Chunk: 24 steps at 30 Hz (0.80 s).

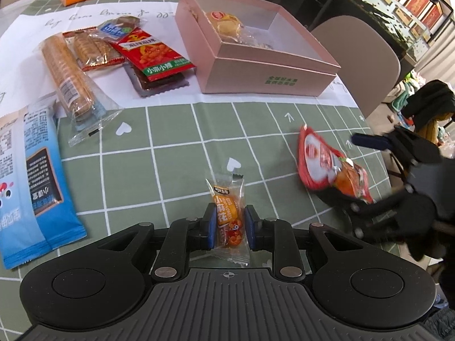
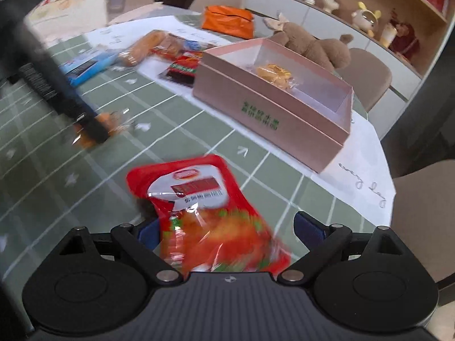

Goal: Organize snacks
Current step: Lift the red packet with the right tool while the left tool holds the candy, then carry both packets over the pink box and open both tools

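Left gripper (image 1: 229, 224): clamped on small orange clear-ended candy wrapper (image 1: 229, 218), above green checked tabletop (image 1: 176, 153) | Right gripper (image 2: 227, 227): spread wide around red plastic snack pouch (image 2: 204, 213), grip unclear | Open pink cardboard box (image 1: 264, 68): beyond, holding yellow packet (image 1: 224, 22).

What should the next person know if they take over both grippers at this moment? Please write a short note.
Left gripper: shut on the small orange twist-snack packet, low over the green checked tablecloth.
Right gripper: jaws wide, the red plastic pouch lies between them; the pads do not look pressed on it.
Pink cardboard box: open, holds a yellow wrapped cake at its far end.
Done: one or two snacks boxed.
Left: both packets above, plus the clear biscuit roll, the red-green spicy packet and the blue bag, all outside the box.
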Motion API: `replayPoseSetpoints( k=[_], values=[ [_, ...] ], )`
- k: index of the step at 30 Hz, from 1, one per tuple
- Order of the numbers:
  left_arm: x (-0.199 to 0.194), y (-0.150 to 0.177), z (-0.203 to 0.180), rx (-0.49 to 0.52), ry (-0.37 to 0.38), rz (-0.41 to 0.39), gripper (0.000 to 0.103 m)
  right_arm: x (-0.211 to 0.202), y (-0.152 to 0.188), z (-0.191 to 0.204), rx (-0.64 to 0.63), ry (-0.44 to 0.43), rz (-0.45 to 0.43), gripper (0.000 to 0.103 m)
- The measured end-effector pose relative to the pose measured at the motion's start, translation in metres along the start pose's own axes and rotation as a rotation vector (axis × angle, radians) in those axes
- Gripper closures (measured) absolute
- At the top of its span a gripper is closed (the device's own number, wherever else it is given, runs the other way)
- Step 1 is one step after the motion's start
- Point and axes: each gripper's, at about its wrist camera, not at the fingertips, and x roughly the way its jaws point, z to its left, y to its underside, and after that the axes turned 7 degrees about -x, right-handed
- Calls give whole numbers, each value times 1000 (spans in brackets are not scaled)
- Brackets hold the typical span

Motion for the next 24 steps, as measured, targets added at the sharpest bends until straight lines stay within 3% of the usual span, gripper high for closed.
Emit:
replayPoseSetpoints(
  k=[4, 7, 10, 11, 12, 14, 18, 22, 24],
  values=[
    [-1, 2, 2, -14, 5, -10, 78, 21, 0, -28, 218, -104, 13, 8],
    [-1, 2, 3, -26, 9, -16, 78, 18, 2, -29, 294, -80, 9, 10],
    [-1, 3, 4, -30, 10, -21, 78, 12, -2, -25, 317, -46, 25, 23],
    [-1, 3, 3, -29, 9, -21, 78, 7, -4, -26, 329, -49, 15, 33],
    [-1, 3, 3, -27, 9, -22, 78, 1, -6, -28, 341, -66, -2, 55],
    [-1, 3, 3, -25, 7, -21, 78, -11, -11, -42, 406, -114, -23, 71],
    [-1, 3, 2, -20, 4, -19, 78, -31, -7, -80, 543, -97, -57, 83],
    [-1, 3, 2, -23, 6, -19, 78, -40, 16, -117, 700, -34, -57, 86],
    [-1, 2, 2, -24, 6, -19, 78, -39, 25, -125, 746, -26, -44, 77]
  ],
)
